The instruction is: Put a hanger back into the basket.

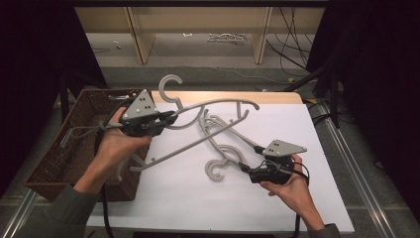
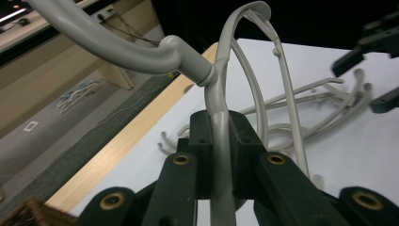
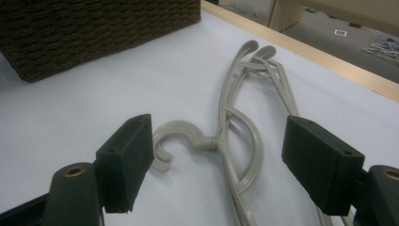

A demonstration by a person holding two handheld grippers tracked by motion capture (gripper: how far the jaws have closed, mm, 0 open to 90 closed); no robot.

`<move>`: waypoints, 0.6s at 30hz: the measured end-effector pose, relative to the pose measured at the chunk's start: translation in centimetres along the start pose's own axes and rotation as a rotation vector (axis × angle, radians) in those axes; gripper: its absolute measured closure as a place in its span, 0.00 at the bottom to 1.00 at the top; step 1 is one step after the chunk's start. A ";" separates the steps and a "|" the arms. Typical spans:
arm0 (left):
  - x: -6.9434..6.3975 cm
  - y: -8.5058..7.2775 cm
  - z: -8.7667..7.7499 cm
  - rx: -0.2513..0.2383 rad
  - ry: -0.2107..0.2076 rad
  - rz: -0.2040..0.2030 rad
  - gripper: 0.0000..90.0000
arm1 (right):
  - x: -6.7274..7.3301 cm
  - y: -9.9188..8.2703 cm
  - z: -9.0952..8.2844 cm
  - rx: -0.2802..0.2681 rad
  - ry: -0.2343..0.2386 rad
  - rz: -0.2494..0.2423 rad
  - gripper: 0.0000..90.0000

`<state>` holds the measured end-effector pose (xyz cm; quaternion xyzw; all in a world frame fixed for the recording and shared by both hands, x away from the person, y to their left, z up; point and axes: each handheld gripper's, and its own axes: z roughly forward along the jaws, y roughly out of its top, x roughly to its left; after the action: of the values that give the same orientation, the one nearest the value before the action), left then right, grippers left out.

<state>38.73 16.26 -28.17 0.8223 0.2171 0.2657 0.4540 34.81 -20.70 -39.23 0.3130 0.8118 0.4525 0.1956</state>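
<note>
Standing at the far left, a dark woven basket (image 1: 74,148) sits against the bench (image 1: 173,198) edge. Just beside it, the left gripper (image 1: 171,116) is clamped tight on the raised hanger (image 1: 198,141), gripping its grey bar just below the hook's neck; the hook (image 1: 171,84) curls past the bench's far edge, and one arm slants down toward the basket. Near the middle, a second hanger (image 1: 223,148) lies flat on the white surface, hook toward the person. Farther right, the right gripper (image 1: 245,166) hovers low beside that hook, jaws spread wide, gripping nothing.
</note>
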 end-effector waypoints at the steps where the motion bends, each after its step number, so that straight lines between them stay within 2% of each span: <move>1: 0.5 -0.1 -0.2 -0.009 0.017 -0.016 0.91 | 0.0 -0.1 0.0 0.003 -0.004 0.008 0.29; 9: 5.0 -2.1 -2.4 0.011 0.164 -0.078 0.91 | -0.4 -1.1 -0.1 0.013 -0.011 0.020 0.29; 10: 5.7 -2.4 -2.6 0.003 0.171 -0.079 0.91 | -0.4 -1.2 0.0 0.015 -0.009 0.019 0.29; 12: 6.6 -3.2 -3.1 0.004 0.202 -0.106 0.91 | -0.5 -1.4 0.1 0.019 -0.013 0.022 0.29; 18: 9.5 -5.9 -4.6 0.028 0.296 -0.141 0.91 | -0.4 -1.9 0.6 0.035 -0.008 0.013 0.28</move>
<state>42.41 27.78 -28.90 0.7630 0.3426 0.3485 0.4231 34.78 -21.35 -41.16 0.3235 0.8166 0.4384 0.1906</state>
